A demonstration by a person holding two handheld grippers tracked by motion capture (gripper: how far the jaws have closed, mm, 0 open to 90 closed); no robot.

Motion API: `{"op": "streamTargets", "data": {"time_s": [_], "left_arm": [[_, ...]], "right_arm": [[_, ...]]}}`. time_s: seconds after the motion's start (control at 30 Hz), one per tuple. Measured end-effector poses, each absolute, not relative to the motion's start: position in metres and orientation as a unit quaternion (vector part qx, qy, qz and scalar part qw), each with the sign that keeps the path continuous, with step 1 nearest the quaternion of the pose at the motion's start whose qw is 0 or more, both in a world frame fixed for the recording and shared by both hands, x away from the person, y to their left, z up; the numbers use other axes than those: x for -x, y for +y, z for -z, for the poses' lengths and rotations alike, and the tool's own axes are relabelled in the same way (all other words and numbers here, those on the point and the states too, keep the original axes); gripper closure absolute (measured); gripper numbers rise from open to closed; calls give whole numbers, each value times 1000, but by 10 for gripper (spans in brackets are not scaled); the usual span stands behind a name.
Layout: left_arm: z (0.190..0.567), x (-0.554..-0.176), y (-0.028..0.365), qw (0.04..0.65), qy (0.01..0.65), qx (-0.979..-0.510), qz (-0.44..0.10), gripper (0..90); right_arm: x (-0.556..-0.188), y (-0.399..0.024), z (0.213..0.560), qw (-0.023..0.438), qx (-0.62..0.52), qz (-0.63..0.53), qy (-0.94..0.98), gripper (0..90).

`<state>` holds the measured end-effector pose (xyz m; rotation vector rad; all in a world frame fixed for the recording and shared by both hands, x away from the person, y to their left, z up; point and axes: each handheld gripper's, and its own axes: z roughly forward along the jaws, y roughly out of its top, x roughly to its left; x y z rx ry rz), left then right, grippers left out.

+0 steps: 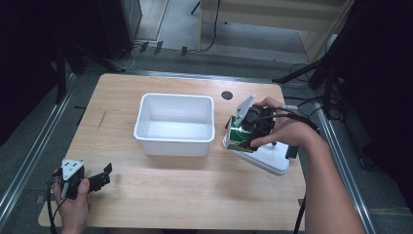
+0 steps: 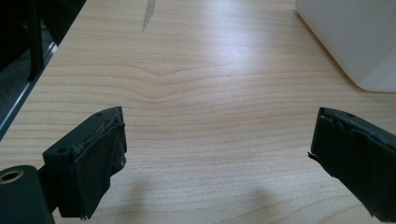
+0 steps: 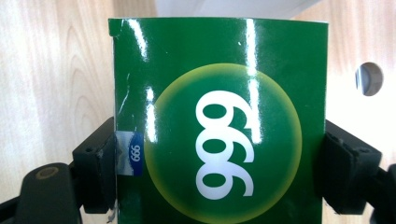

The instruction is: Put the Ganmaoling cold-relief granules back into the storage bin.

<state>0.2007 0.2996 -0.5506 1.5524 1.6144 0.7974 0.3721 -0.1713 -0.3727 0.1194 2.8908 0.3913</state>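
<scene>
While the left tool (image 1: 100, 178) is idling at the desk's (image 1: 185, 195) near left corner with jaws spread and empty, the right tool (image 1: 251, 129) is clamping the green box (image 3: 219, 121) by its sides, just right of the white bin (image 1: 174, 124), probably for lifting it in.

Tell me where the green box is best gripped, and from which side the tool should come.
Grip the green box across its two narrow side edges, as the right tool does in the right gripper view: one jaw on each edge, the flat printed face toward the camera. Those edges look straight and parallel, so they probably give flat contact. Coming from above, on the side away from the white bin, likely keeps the approach free.
</scene>
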Motion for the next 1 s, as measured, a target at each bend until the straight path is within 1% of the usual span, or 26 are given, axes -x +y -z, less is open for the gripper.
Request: {"op": "streamTargets", "data": {"time_s": [0.17,0.3,0.6,1.0], "left_arm": [[551,-201,300,374,630,-606,-311,41],[551,-201,300,374,630,-605,-312,41],[551,-201,301,374,630,-605,-311,41],[550,-201,301,375,630,-606,-309,41]], "right_arm": [[-380,-168,369,110,-30,-129,985,164],[-386,-163,360,123,-26,-126,984,164],[-397,-155,345,135,-26,-115,984,164],[-407,-139,327,139,-24,-128,982,165]]}}
